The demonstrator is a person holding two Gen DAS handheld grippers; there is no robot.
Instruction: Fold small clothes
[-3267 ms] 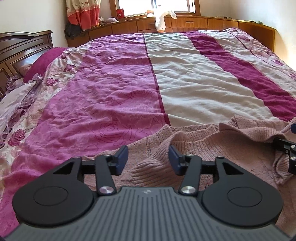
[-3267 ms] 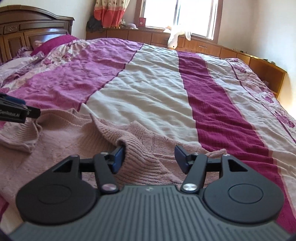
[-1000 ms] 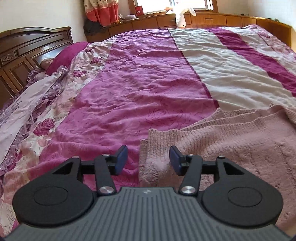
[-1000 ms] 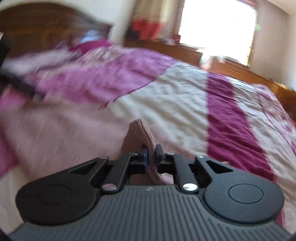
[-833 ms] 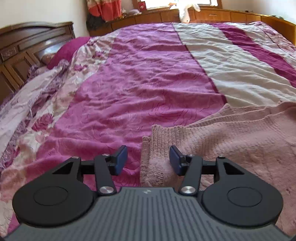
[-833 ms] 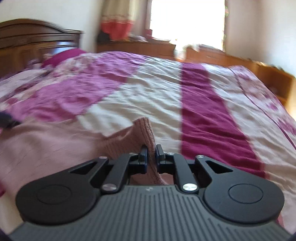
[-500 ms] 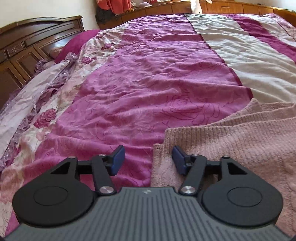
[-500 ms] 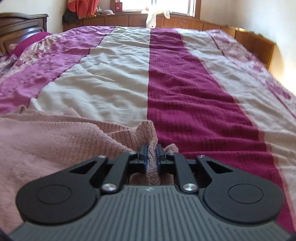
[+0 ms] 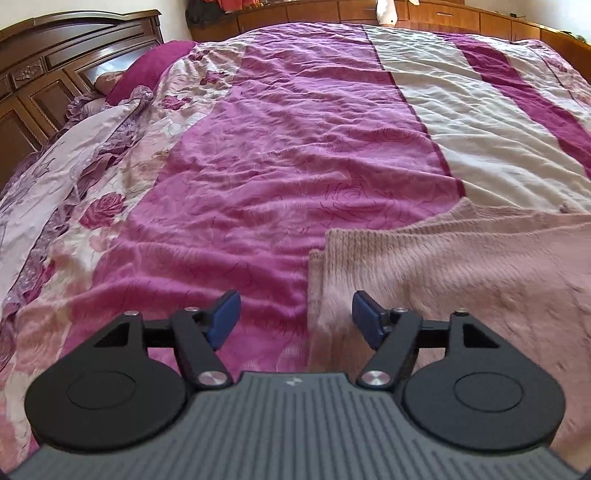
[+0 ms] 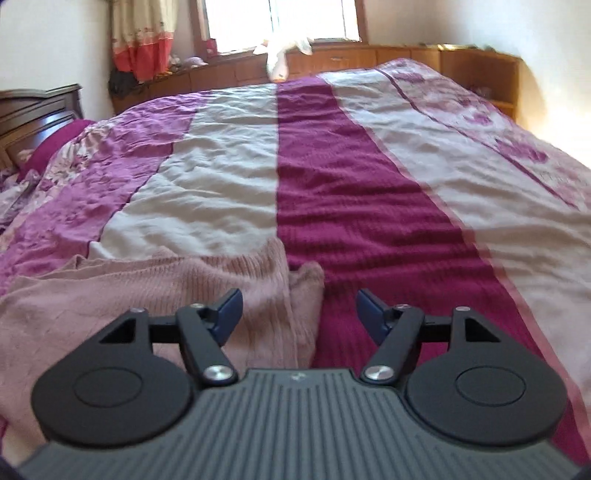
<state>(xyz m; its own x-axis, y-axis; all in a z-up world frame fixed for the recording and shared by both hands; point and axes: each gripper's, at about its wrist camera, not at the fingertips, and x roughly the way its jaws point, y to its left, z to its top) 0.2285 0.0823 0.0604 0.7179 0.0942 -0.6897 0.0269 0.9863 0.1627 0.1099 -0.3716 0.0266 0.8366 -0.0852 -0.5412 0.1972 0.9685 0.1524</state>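
Sweater: pink knit sweater lies flat on the near part of the bed.
Left hand-held gripper: spread, over its left edge.
Right hand-held gripper: spread, over its right edge.

Two fisheye views, each mounted behind a gripper and aimed forward along its fingers, low and close over the bed.

Left wrist view: sits at the near edge, faces across the quilt toward the headboard at far left and the cabinets at the back; left gripper in the foreground, sweater edge just ahead, to the right.

Right wrist view: same low stance further right, faces the window and curtain; right gripper in front, sweater to the left.

Shared: sweater, striped quilt, headboard, back cabinets.
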